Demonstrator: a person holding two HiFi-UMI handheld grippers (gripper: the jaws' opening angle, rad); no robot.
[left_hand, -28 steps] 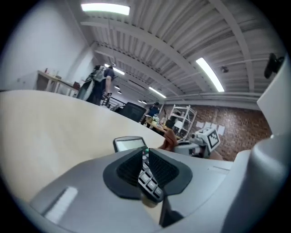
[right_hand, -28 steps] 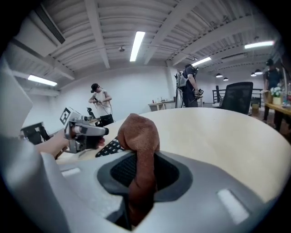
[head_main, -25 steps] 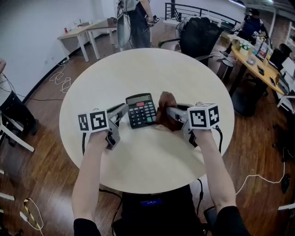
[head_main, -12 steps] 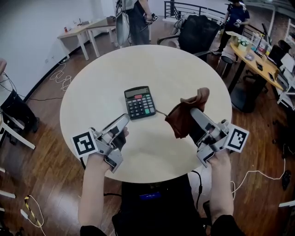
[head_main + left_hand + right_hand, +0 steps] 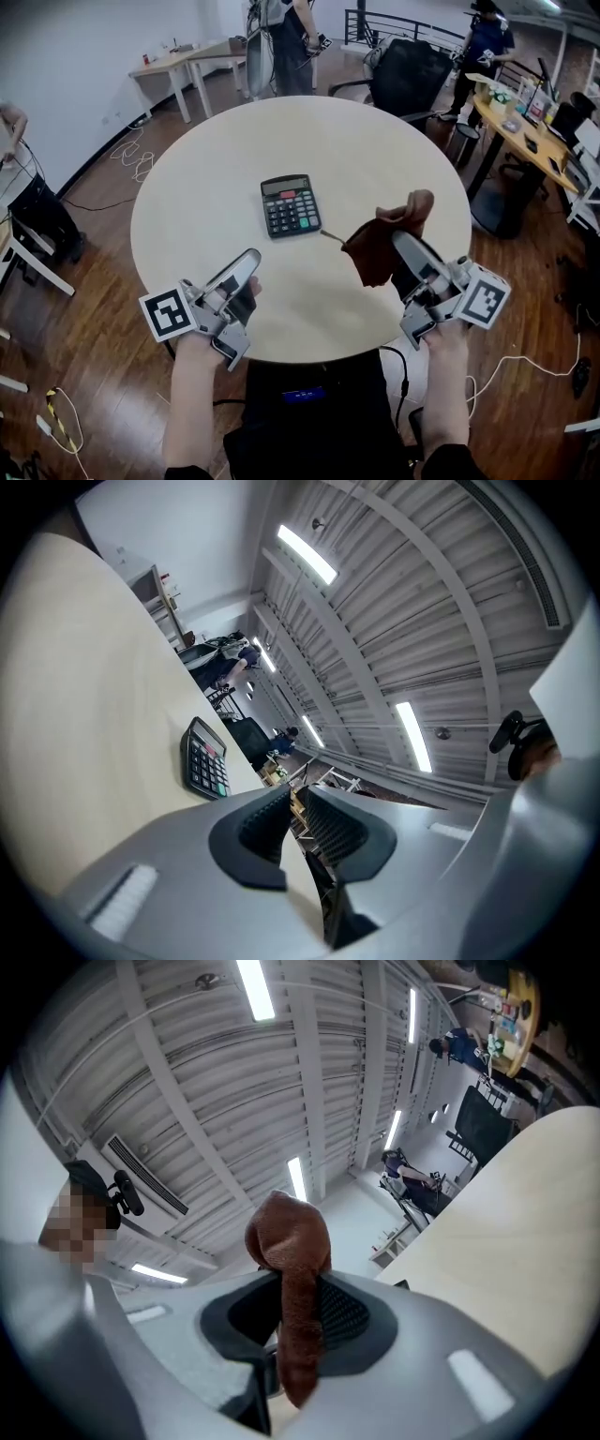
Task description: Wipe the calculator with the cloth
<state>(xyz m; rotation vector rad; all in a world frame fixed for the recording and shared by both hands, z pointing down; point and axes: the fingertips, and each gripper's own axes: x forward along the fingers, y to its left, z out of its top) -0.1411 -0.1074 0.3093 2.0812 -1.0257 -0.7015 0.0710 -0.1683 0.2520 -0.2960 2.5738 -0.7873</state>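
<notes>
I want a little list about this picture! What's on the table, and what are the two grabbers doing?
table: round pale wooden table
on it: black calculator, lying flat
cloth: brown cloth, held up, not on the calculator
right gripper: fingers shut on the cloth
left gripper: fingers shut, empty, over the table's near edge

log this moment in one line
left gripper: shut, empty | right gripper: shut on cloth, held off table | calculator: flat on table
</notes>
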